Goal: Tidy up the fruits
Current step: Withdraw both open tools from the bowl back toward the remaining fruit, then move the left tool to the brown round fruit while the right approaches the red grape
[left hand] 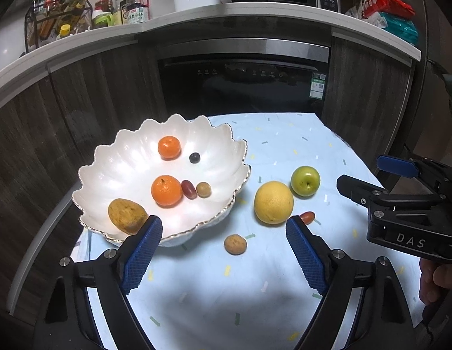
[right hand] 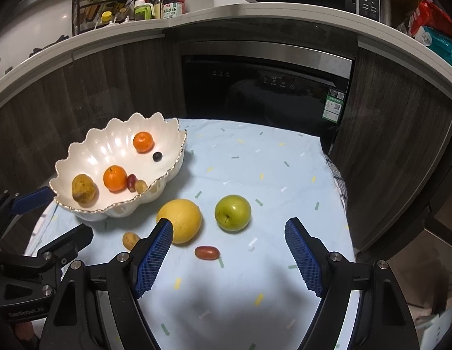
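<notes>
Bowl [left hand: 115, 157]: white, scalloped, gilt rim.
In bowl: 2 oranges [left hand: 166, 190], 6 fruits total.
Right of bowl: 1 yellow citrus [left hand: 273, 202], 1 green apple [left hand: 305, 180].
Left gripper [left hand: 224, 233], right gripper [right hand: 229, 227]: jaws spread, empty.

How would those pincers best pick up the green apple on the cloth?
Probably from above, pads on the two round flanks of the green apple at its widest part. It lies tilted, stem toward the camera, with clear cloth on its right; the yellow fruit sits close on its left.
</notes>
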Tool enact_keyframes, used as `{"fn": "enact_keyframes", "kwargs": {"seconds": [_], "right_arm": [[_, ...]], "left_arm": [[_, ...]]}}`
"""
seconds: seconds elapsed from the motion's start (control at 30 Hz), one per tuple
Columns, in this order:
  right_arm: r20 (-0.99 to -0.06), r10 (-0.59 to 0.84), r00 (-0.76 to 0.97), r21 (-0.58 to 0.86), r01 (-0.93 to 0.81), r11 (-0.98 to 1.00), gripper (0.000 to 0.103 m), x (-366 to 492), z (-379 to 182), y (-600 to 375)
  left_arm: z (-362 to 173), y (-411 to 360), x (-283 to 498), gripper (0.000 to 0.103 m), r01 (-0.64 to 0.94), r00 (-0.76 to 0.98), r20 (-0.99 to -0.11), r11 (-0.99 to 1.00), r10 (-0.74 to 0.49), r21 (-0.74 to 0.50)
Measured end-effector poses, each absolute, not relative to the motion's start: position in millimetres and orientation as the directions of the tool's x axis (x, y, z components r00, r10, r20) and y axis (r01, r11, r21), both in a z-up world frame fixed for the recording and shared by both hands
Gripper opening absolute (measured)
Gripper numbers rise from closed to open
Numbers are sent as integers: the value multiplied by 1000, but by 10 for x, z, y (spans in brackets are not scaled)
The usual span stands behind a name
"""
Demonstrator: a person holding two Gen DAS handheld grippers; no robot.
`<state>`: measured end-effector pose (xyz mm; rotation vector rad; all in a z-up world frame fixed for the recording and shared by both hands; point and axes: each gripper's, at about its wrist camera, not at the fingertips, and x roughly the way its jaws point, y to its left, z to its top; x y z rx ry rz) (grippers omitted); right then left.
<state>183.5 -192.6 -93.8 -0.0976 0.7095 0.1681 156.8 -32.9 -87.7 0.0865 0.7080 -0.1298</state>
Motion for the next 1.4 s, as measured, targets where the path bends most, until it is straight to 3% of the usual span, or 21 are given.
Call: {"fn": "enact_keyframes", "kwargs": {"seconds": [0.8,1.4], "right_arm": [[-693,147,706,-61,-260,964,80,1934,-1297,-1874],[-723,182,666,-47,-310,949,78,2081,-1569,-1784]], "left_arm": [[-1350,-399,1686,79,186,693,-711,982,-120,16],[-1665,-400,1933,63,194,646,-754,981,-119,11]]}}
